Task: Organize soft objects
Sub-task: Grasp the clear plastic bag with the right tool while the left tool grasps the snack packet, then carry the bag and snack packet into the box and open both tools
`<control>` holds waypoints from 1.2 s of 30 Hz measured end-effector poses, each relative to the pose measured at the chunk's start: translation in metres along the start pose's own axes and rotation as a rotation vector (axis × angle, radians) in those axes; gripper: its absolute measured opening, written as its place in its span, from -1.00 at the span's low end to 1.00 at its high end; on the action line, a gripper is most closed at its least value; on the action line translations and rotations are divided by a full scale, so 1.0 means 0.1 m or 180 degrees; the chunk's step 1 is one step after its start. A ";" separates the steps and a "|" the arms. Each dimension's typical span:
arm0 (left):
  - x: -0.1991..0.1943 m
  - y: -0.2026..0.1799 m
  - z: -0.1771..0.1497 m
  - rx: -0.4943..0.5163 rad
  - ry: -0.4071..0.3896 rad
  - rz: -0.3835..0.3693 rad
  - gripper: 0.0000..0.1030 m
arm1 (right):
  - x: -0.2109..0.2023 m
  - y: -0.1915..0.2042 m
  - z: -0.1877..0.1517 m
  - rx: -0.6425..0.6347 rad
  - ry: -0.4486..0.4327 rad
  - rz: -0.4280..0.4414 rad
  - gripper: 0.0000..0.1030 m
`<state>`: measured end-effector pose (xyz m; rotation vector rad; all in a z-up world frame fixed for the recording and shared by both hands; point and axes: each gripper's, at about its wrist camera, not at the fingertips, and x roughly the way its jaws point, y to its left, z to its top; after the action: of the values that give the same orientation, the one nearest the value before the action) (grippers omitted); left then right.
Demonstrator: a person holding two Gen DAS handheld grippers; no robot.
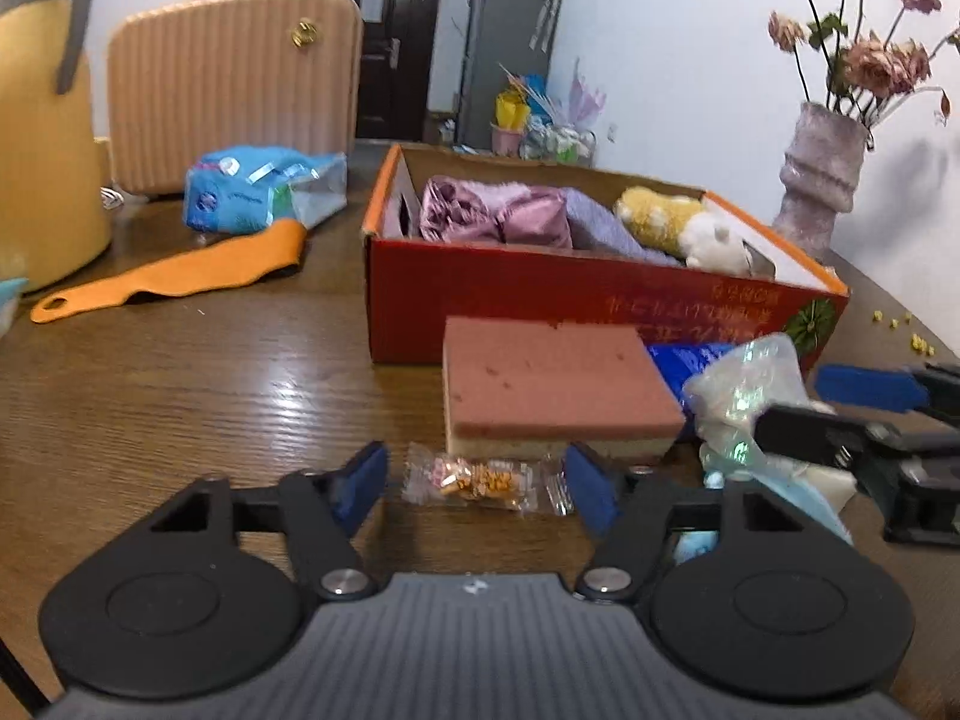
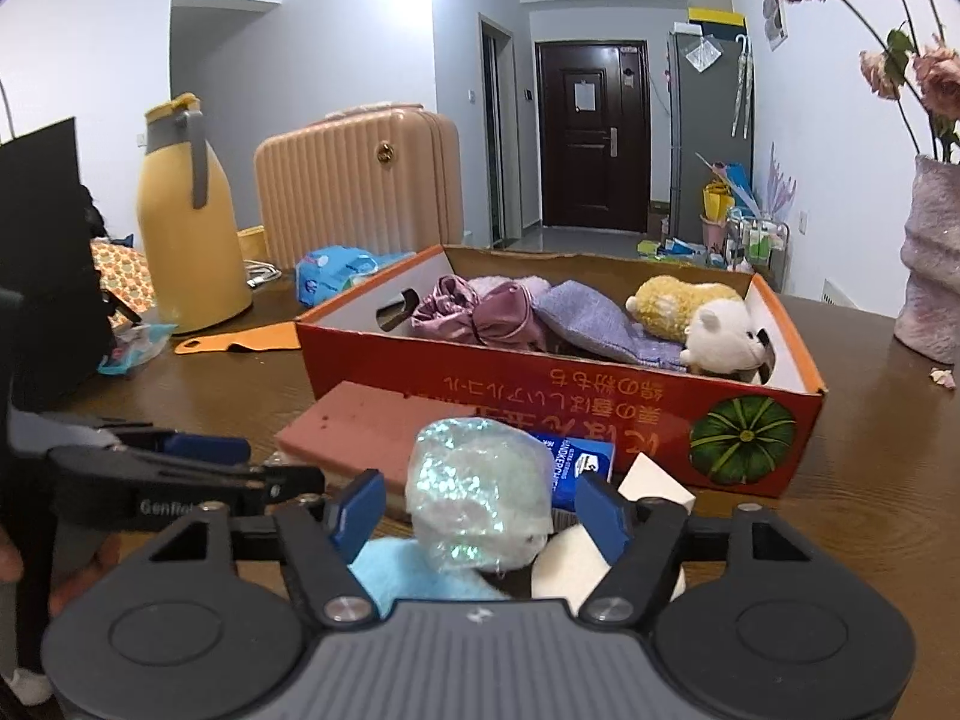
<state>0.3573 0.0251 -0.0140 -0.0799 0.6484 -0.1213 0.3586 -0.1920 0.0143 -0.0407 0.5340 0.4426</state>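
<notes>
I'm working in someone's home, a lived-in flat: a wooden tabletop (image 2: 840, 540) carries a yellow thermos jug (image 2: 186, 228) and a vase of dried roses (image 1: 822, 180), a pink suitcase (image 2: 360, 180) stands behind, and past it I see a dark entrance door (image 2: 591, 132) beside a grey fridge (image 2: 708, 132).
</notes>
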 end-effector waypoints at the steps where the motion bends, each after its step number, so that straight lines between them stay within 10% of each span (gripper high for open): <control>1: 0.02 0.01 -0.01 -0.0010 0.0021 -0.0023 0.07 | 0.04 -0.01 0.00 0.0000 0.0022 0.0009 0.10; 12: -0.09 0.00 -0.03 -0.0014 -0.0037 -0.0052 -0.19 | 0.02 0.03 0.01 -0.0016 0.0026 0.0050 -0.51; 36: -1.58 -0.48 -0.26 0.0075 -0.0616 -0.0233 -0.18 | -1.58 0.26 -0.30 0.0051 -0.0600 0.0025 -0.55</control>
<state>0.2123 -0.0015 0.0653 -0.0915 0.4507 -0.1894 0.2121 -0.2360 0.0692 0.0186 0.3522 0.4446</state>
